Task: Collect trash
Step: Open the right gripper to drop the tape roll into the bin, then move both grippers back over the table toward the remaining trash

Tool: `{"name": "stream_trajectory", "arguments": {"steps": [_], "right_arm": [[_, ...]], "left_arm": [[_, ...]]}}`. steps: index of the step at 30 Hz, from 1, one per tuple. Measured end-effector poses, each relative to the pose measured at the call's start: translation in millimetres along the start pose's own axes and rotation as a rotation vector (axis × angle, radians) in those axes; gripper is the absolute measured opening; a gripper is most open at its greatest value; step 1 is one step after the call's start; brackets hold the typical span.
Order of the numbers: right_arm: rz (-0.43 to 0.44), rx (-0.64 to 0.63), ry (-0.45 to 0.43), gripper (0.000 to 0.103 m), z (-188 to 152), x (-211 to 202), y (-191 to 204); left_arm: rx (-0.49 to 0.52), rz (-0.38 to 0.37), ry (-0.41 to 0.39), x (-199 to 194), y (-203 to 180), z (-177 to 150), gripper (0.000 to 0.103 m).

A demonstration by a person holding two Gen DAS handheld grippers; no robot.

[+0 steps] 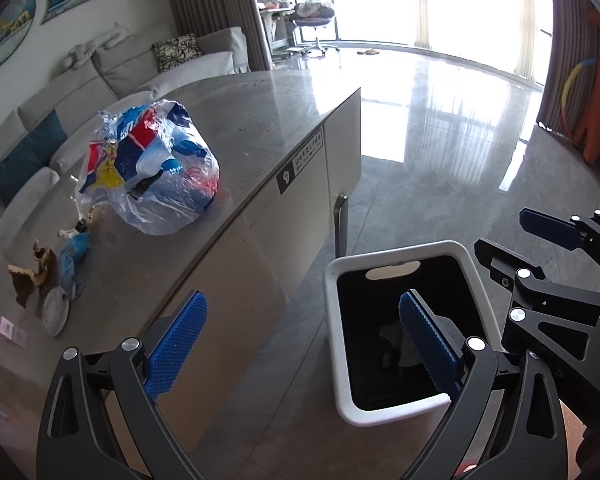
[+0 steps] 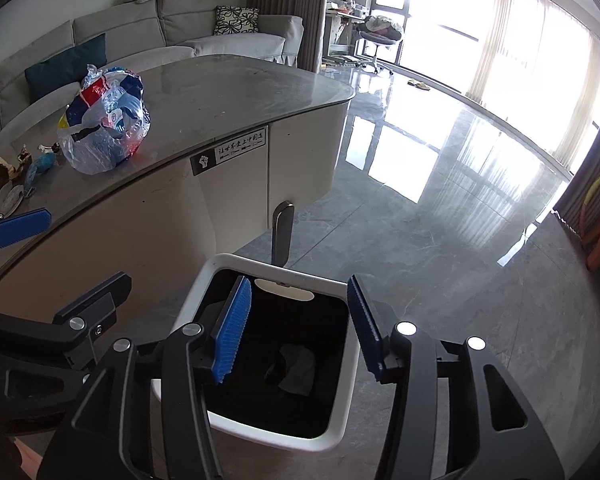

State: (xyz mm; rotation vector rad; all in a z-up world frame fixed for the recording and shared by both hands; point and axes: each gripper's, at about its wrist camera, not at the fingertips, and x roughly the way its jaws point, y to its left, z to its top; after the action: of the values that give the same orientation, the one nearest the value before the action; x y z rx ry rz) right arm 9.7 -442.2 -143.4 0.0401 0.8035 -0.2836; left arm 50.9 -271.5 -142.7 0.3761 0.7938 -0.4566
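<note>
One grey stone table (image 2: 240, 92) with a curved edge and white cabinet sides, standing on a glossy tiled floor (image 2: 440, 208); a black label (image 2: 230, 153) with white lettering is fixed just under the curved edge. One white-rimmed trash bin (image 2: 342, 416) with a black liner, on the floor just beside the table's near side, holding a crumpled grey-white scrap (image 2: 298, 364) at its bottom. One clear plastic bag (image 1: 152, 168) stuffed with blue, red and yellow packaging, on the table near its curved edge. One cluster of small litter toward the table's left end: brown torn pieces (image 1: 32, 276), a blue wrapper (image 1: 74, 258), a round lid (image 1: 55, 312), and a pink carton (image 1: 8, 330) nearest the left edge. One left gripper (image 1: 300, 346), blue pads spread wide, nothing between them, poised over the table's edge and the bin's rim. One right gripper (image 2: 300, 326), pads parted about halfway above the bin's mouth, nothing gripped; the scrap lies below in the liner.
</note>
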Motion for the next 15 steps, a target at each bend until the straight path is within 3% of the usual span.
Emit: {"name": "stream_trajectory", "arguments": {"steps": [15], "right_arm": [[0.001,-0.018,-0.108,0.051,29,-29,19]], "left_arm": [[-0.073,0.005,-0.065,-19,33,12,0.097]]}}
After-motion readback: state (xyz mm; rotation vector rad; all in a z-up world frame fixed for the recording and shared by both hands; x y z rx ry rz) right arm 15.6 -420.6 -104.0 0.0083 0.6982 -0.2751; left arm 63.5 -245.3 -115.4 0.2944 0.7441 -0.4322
